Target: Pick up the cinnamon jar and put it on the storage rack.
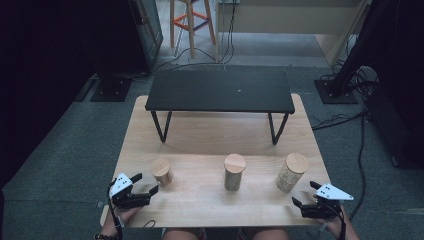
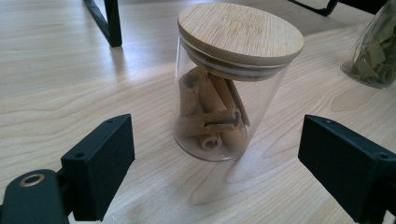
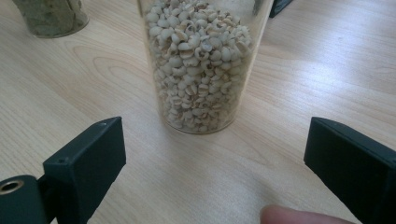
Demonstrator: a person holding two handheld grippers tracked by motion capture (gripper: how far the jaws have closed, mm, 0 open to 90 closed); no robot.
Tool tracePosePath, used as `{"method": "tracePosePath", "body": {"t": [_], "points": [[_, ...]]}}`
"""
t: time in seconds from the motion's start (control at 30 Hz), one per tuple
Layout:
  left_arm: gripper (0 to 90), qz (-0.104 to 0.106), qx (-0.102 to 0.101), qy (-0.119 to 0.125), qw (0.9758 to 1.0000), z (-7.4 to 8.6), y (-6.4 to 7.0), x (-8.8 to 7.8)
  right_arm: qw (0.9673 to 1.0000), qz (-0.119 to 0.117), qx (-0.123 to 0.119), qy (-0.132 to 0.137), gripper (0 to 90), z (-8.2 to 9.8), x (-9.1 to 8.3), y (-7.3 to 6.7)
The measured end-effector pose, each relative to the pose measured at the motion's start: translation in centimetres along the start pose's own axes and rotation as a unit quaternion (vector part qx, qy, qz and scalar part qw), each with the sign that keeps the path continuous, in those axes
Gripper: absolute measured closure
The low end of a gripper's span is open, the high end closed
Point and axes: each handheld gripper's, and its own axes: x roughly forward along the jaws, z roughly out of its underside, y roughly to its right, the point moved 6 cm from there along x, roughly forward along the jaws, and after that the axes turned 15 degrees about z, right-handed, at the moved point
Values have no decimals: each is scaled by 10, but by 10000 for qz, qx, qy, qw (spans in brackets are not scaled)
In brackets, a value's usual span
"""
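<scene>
Left gripper, jaws spread wide and empty, faces the cinnamon jar standing just ahead between them.

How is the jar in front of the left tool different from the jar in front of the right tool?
The cinnamon jar is short; the grain jar is clearly taller in the high view. The cinnamon jar holds a few brown rolled sticks with much empty space, while the grain jar is packed with small pale grains. Both are clear glass, upright on the wooden table, with round wooden lids, and neither is gripped.
</scene>
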Motion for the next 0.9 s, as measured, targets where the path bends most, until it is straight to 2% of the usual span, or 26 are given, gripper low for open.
{"method": "tracePosePath", "body": {"t": [0.07,0.2,0.43,0.53,0.67,0.9], "points": [[109,-25,-14,7,10000,0,1,0,10000,-12,-59,-15,52,-1,1,-2],[109,-52,154,-144,9998,-6,5,1,9998,11,-174,-53,52,-2,2,-5],[109,-66,222,-236,9995,-22,5,10,9999,22,-100,-39,52,-1,1,-4],[109,-105,319,-393,9987,-31,8,20,9999,41,-116,-36,52,-1,1,-5],[109,-198,272,-491,9982,-35,8,29,9999,37,-160,-36,52,-1,1,-6],[109,-188,276,-533,9980,-39,7,38,9999,16,-131,-20,52,0,1,-5]]}}
